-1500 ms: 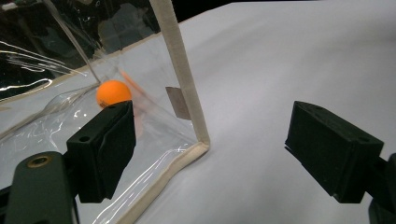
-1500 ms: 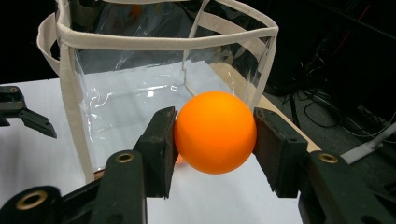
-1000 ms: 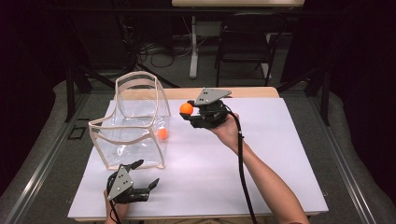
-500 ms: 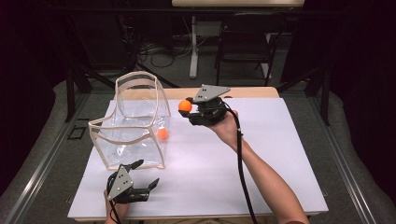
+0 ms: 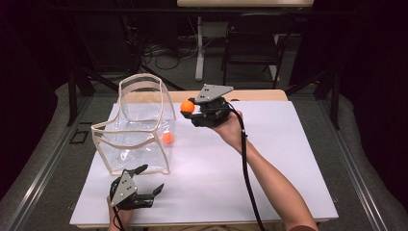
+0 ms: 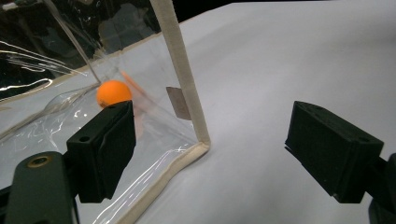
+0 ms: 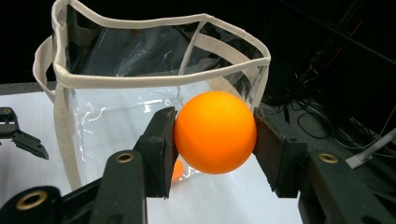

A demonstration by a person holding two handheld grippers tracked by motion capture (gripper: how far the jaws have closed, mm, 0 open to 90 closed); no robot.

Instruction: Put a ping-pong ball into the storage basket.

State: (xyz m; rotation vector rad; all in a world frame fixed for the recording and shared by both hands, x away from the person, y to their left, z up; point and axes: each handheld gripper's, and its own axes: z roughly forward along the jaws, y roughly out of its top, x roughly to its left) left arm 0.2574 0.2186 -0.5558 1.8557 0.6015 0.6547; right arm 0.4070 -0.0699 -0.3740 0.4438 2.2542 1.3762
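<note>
Between right hand-held gripper (image 7: 212, 154) pads, ball (image 7: 215, 132)

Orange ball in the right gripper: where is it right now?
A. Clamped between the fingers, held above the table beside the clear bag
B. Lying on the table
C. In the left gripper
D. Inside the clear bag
A: the right gripper pinches the orange ball beside the clear bag.

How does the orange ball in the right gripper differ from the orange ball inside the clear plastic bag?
The held orange ball is clamped between the right gripper's jaws, above the white table. The other orange ball rests on the floor of the clear plastic bag, untouched. Both are round, plain and orange.
</note>
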